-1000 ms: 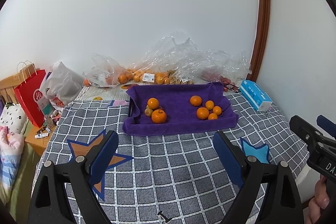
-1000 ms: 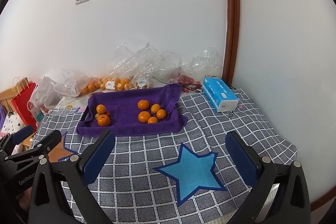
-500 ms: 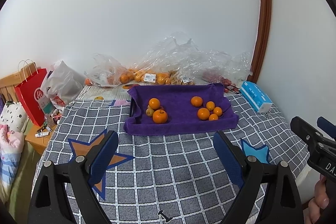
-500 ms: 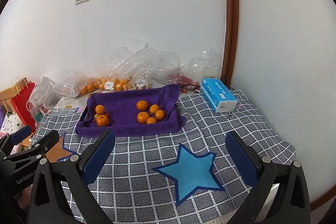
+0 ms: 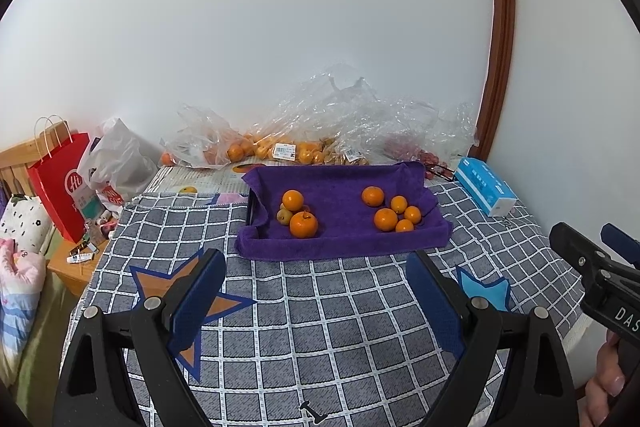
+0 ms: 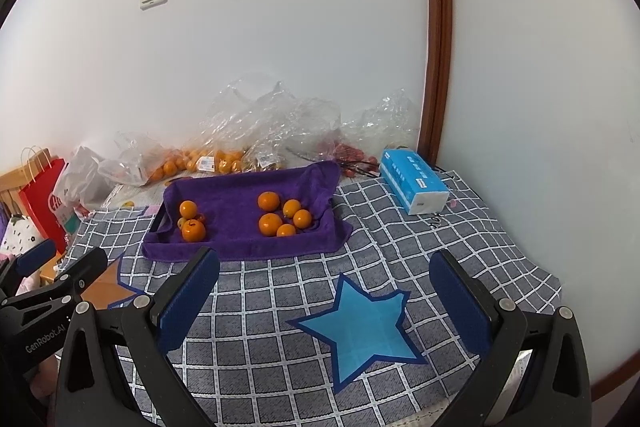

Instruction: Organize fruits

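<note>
We hold both tools well back from the fruit, above a checked cloth [image 5: 320, 327] with star patches that covers what may be a bed or a desk; we cannot tell which.

Starting at the left, the left gripper [image 5: 316, 291] has its jaws spread wide with nothing between them. Beyond it, the purple towel [image 5: 340, 239] lines a dark tray, and the fruit sits there in two clusters. The left cluster [image 5: 297, 213] has two oranges and a smaller, paler fruit pressed together. The right cluster [image 5: 392, 211] holds five oranges, close or touching. More oranges lie in clear plastic bags [image 5: 264, 151] along the wall behind. Furthest right, the right gripper [image 6: 324, 287] is likewise wide open and empty.

Fruit already lying in two groups fits either a sort that is complete or one with bagged fruit left to bring over, so we judge no further. Any pick would go best by coming down on one orange from above, with the pads on its sides, since neighbours that touch would roll if nudged, and the towel's folds could snag a fingertip.

Compared with one second ago, the tray sits slightly higher in both views and the fruit has not shifted; both pairs of jaws keep the same spread.
</note>
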A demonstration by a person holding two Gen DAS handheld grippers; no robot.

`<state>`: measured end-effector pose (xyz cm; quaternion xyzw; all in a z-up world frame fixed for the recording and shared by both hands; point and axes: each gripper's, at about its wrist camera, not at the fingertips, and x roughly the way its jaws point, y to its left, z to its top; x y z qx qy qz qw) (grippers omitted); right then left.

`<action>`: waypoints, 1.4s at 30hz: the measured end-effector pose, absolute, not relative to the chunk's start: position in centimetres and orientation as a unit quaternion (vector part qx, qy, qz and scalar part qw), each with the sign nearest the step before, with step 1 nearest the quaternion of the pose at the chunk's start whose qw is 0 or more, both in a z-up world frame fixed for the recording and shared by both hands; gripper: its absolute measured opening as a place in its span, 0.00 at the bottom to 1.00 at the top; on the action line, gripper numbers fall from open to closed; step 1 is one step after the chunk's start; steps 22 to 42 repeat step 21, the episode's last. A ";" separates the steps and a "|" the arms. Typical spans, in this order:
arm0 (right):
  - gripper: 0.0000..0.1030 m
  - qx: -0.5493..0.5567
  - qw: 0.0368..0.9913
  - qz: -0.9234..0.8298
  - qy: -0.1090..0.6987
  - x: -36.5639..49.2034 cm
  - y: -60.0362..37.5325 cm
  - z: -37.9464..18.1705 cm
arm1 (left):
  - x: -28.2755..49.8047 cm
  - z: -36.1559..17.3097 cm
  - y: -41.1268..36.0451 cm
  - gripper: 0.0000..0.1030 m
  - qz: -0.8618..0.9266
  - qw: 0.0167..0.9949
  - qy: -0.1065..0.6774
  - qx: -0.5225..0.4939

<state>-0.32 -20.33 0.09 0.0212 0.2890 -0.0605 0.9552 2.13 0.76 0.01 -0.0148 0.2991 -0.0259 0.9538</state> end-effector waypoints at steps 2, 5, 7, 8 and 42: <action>1.00 0.021 0.955 -0.063 0.289 -0.3 -20.4 0.1 | 2.1 0.1 0.8 0.89 -0.024 0.954 0.299 -0.014; 1.00 0.025 0.955 -0.062 0.288 -0.4 -20.5 0.3 | 2.1 0.2 0.8 0.89 -0.022 0.955 0.297 -0.016; 1.00 0.025 0.956 -0.060 0.287 -0.6 -20.4 0.3 | 2.1 0.3 0.8 0.89 -0.023 0.955 0.294 -0.019; 1.00 0.023 0.956 -0.060 0.287 -0.6 -20.3 0.3 | 1.9 0.2 0.8 0.89 -0.023 0.956 0.293 -0.019; 1.00 0.030 0.958 -0.048 0.281 -0.7 -20.1 0.3 | 1.9 0.3 0.9 0.89 -0.020 0.958 0.286 -0.022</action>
